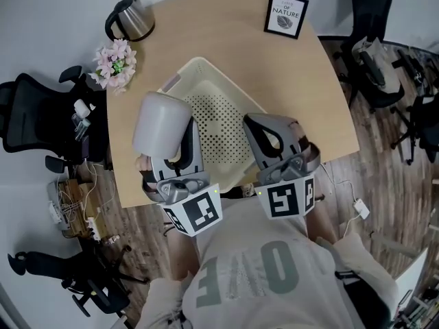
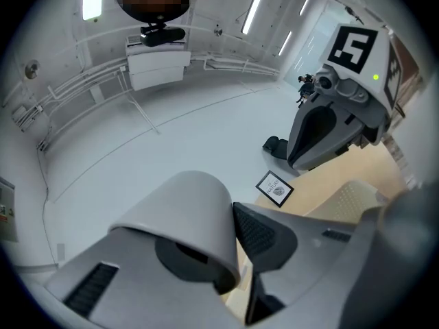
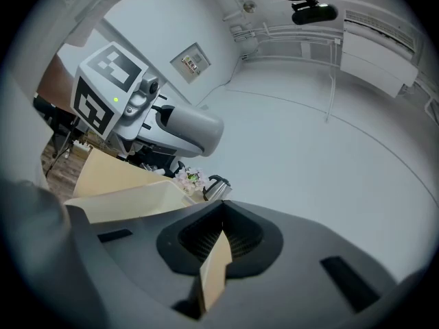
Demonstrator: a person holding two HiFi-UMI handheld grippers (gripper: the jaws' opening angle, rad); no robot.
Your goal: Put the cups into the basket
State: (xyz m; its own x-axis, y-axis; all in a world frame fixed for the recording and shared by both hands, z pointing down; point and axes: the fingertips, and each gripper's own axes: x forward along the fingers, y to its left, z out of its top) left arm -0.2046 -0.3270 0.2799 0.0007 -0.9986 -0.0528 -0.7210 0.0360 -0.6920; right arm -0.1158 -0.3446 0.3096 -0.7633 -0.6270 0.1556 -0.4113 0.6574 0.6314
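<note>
Desk (image 1: 226,19) is carrying the basket (image 1: 180,81); left claw (image 2: 233,242) is pinching the grey cup (image 2: 185,211) by its wall, right claw (image 3: 216,242) is sitting pressed together. Risk: cup slipping, landing outside.

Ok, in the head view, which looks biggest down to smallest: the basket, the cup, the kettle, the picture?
1. The basket is largest.
2. Then the cup, though it's held nearer the camera, so unsure.
3. The kettle and the picture look about alike.
</note>
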